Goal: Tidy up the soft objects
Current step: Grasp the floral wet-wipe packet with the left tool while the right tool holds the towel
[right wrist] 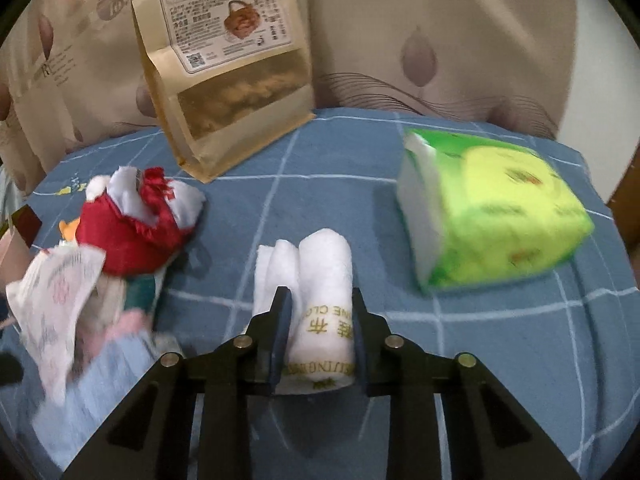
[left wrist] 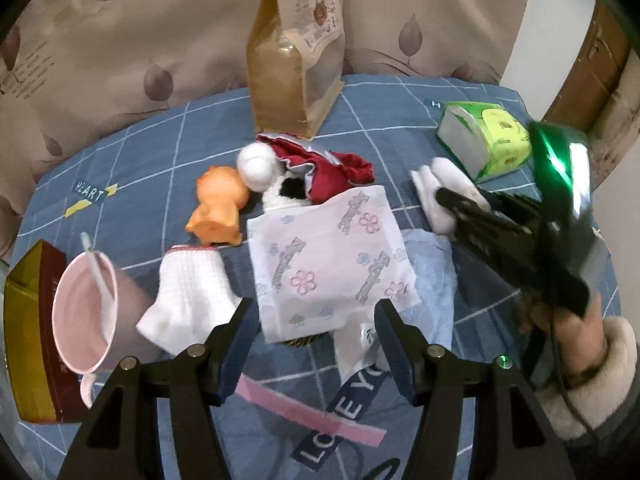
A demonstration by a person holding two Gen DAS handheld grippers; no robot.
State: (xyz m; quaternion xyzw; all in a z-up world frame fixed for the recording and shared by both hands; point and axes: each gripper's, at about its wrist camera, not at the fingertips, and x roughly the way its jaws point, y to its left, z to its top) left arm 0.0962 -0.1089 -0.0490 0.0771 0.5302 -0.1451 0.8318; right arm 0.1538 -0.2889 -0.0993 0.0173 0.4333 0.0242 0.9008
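Right gripper (right wrist: 318, 316) clamped on rolled white towel (right wrist: 324, 280), green tissue pack (right wrist: 500, 220) nearby. Left gripper (left wrist: 314, 320) open, empty, above floral cloth (left wrist: 328, 256).

We see a rolled white towel (right wrist: 324, 300) with gold lettering lying on the blue checked sheet. Left of it a red-and-white plush (right wrist: 132, 232), a floral tissue sheet (left wrist: 328, 256) over pale blue cloth (left wrist: 432, 272), and a white knit cloth (left wrist: 192, 292).
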